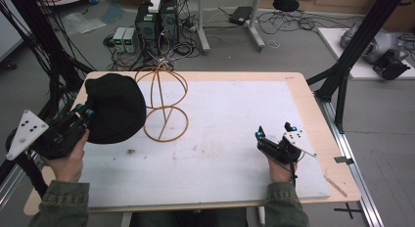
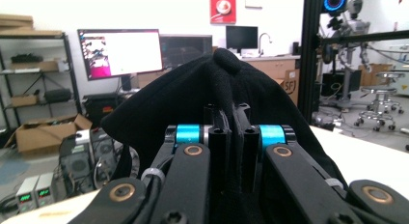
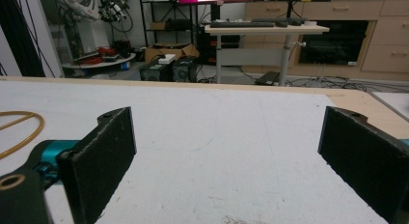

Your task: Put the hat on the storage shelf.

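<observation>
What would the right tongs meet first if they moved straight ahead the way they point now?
Probably nothing: the right tongs stand open, and the white table top ahead looks free to its far edge. The wire stand lies off to the side.

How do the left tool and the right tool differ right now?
The left tool is shut on the black hat, with fabric pinched between its jaws; the right tool is open with nothing between its jaws. The left tool holds the hat off the table, beside the wire stand; the right tool sits low over the bare white surface. Both have black jaws with cyan parts.
</observation>
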The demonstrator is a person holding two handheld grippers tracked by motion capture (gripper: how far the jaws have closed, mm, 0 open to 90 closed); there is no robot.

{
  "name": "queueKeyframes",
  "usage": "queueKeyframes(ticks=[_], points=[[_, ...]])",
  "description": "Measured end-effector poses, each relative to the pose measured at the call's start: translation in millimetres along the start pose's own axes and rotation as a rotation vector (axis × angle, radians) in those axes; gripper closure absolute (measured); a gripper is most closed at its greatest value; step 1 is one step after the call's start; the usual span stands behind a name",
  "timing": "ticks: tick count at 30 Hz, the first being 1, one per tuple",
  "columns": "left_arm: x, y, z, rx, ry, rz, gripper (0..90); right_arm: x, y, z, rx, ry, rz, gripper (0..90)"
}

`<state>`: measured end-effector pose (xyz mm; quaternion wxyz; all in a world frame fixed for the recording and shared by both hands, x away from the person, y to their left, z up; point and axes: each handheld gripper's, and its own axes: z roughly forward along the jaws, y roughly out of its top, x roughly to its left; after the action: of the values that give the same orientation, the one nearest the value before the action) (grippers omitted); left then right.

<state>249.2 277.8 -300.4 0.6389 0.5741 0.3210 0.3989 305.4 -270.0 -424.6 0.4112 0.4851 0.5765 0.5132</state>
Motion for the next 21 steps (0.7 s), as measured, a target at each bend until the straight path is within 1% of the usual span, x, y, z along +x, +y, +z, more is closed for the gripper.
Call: queueKeyframes(ticks=[3,4,7,9,10,12,13,16,17,19,21], points=[[-4.2,1.8,5.3,-0.019,-0.008,-0.009,87.0,-0.5,-0.2,0.7,0.002,0.002,0.001,5.1],[-5.2,3.3,7.4,-0.023,-0.008,-0.003,87.0,-0.6,-0.3,1.0,0.002,0.002,0.002,5.1],[-5.5,7.7,10.9,-0.039,-0.003,-0.005,86.9,-0.6,-0.1,0.6,0.0,0.002,-0.001,5.2],[-4.2,11.3,12.7,-0.059,-0.002,-0.018,86.9,-0.4,0.0,0.0,0.001,0.002,0.007,5.1],[-3.6,13.3,14.4,-0.076,-0.007,-0.037,86.9,-0.1,0.2,-0.1,0.001,-0.001,0.015,5.2],[-3.1,16.0,16.7,-0.09,-0.011,-0.045,86.9,-0.5,0.6,-0.6,-0.007,-0.005,0.015,5.2],[-3.1,17.5,18.7,-0.096,-0.014,-0.044,86.9,-0.7,1.1,-0.7,-0.02,-0.008,0.013,5.2],[-3.4,20.8,26.5,-0.097,-0.01,-0.026,86.9,-0.5,1.5,-0.8,-0.022,-0.007,0.006,5.2],[-3.1,21.2,29.5,-0.099,-0.011,-0.025,86.9,0.1,1.3,-0.4,-0.015,-0.003,0.014,5.2],[-2.6,22.1,36.2,-0.102,-0.017,-0.037,86.9,-0.4,1.0,0.0,-0.01,-0.008,0.005,5.1],[-2.9,23.7,43.6,-0.102,-0.026,-0.041,86.9,-0.5,1.0,-0.4,-0.009,-0.007,0.01,5.2]])
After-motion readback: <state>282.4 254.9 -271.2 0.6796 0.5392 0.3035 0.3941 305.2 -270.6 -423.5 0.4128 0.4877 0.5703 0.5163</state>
